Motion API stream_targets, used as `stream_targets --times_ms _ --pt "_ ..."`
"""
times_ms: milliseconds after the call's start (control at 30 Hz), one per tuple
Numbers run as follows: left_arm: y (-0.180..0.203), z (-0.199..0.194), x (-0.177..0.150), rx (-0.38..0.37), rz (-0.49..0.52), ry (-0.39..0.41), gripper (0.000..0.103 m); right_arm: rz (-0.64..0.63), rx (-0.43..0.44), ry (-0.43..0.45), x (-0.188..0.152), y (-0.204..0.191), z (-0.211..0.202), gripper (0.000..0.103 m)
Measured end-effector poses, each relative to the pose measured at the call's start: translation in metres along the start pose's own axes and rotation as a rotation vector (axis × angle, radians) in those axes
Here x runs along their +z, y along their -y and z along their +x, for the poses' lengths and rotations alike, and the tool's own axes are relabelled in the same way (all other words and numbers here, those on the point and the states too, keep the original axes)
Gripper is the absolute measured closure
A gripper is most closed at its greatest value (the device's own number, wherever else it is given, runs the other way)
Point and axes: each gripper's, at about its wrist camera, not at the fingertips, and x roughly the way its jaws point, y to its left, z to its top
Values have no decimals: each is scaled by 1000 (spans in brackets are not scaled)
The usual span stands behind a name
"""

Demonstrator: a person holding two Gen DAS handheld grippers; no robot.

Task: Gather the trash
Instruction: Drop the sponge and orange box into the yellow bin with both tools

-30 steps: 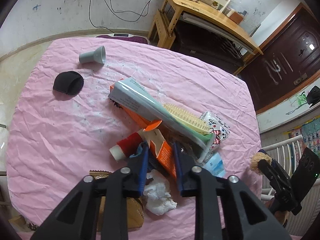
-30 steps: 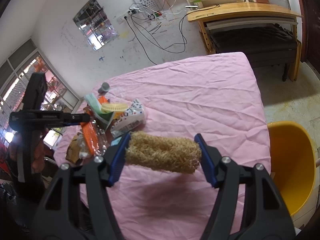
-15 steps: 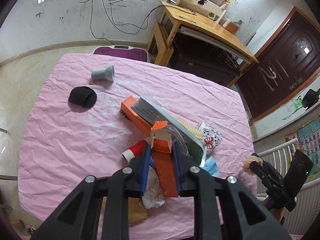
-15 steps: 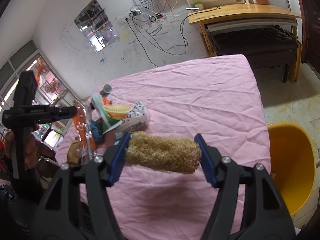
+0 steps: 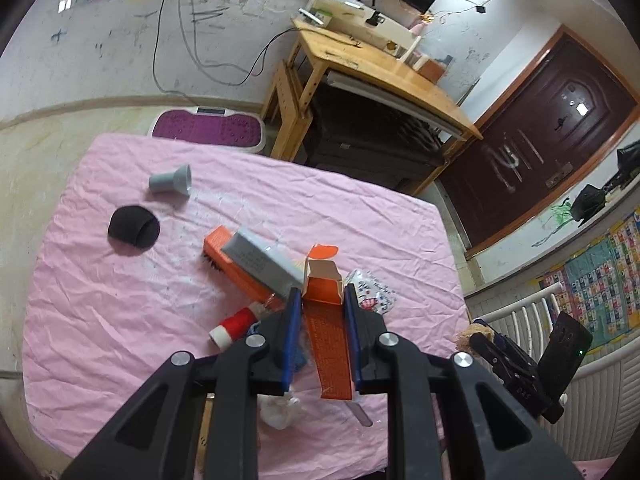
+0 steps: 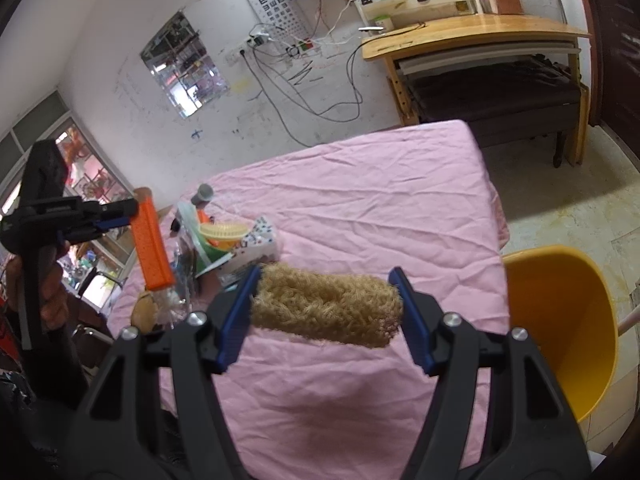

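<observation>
Risk: the long open-flapped orange cardboard carton [image 5: 327, 334] is pinched only across its narrow faces and hangs down; a swing could twist it loose onto the pile near the pink tablecloth's [image 5: 120, 300] right edge. The left gripper [image 5: 320, 300] is clamped on this carton, which is clear of the cloth. The right gripper [image 6: 326, 300] grips a tan fibrous loofah roll [image 6: 326, 310] lengthwise between its fingers, above the cloth and beside the yellow plastic bin [image 6: 560, 320] off the table's right edge.

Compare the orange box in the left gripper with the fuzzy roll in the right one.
The orange box is flat-sided, smooth cardboard with an open flap; the tan roll is round and shaggy. The box hangs upright; the roll lies crosswise. Both are clamped in a hand-held gripper, left and right, above the pink cloth.
</observation>
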Motion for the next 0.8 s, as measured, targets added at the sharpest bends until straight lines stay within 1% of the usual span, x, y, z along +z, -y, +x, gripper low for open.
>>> stream_targets --times_ms 167,300,367,500,567,667,800 --pt "25 -6 10 -35 47 19 86 21 -45 51 -1 18 -19 39" --pt "73 4 15 -85 141 9 86 65 -111 83 -7 44 -35 40" --pt "99 12 16 -109 189 -3 86 92 -160 98 -12 62 -45 40" --pt "157 41 15 -161 286 -44 86 139 -251 115 -21 97 -61 40" --pt "188 59 10 -179 343 -69 86 176 -273 113 -25 117 -66 40" --pt "222 85 3 -187 392 -101 86 223 -288 94 -32 144 -64 39" --pt "262 129 -8 -186 441 -149 86 256 -288 50 -43 169 -50 39"
